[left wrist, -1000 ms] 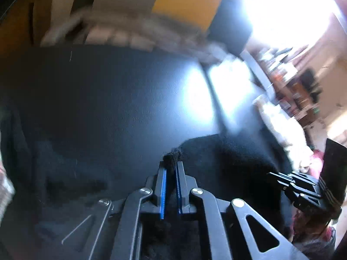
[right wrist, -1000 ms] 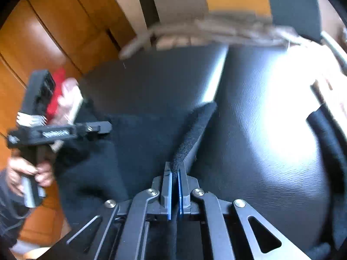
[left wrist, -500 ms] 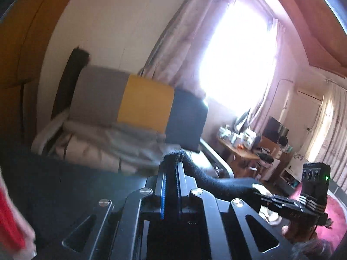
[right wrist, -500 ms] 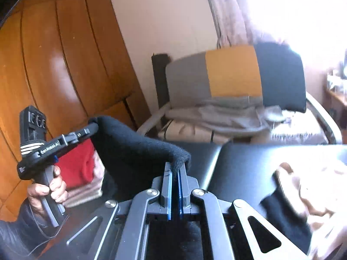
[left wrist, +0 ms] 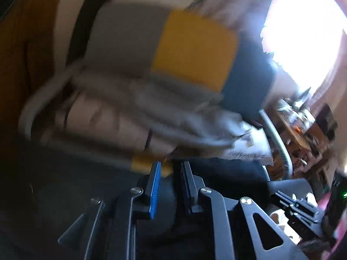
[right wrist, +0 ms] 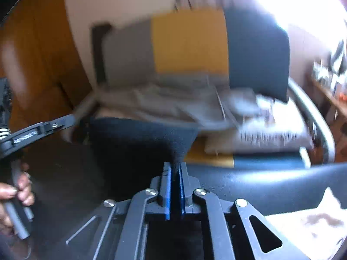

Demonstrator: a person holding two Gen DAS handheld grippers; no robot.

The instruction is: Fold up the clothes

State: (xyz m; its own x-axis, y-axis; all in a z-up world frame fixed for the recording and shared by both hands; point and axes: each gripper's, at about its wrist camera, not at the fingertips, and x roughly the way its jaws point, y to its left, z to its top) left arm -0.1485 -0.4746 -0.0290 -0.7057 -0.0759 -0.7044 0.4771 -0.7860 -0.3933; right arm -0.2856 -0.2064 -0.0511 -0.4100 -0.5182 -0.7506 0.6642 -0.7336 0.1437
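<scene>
Black fleece garment [right wrist: 141, 138] hangs stretched between our two grippers, ahead of a striped chair [right wrist: 190, 49]; right gripper [right wrist: 175, 169] pinches its corner, jaws just easing; left gripper [left wrist: 171, 169] jaws just parted, nothing between them.

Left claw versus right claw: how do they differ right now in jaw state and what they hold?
The left claw has just been opening: its jaws stand apart with a clear gap and no cloth pinched between them, while the right claw has only just begun to ease, its jaws nearly together with a corner of the black garment still between them. Both are black with blue pads and point toward the chair.
</scene>
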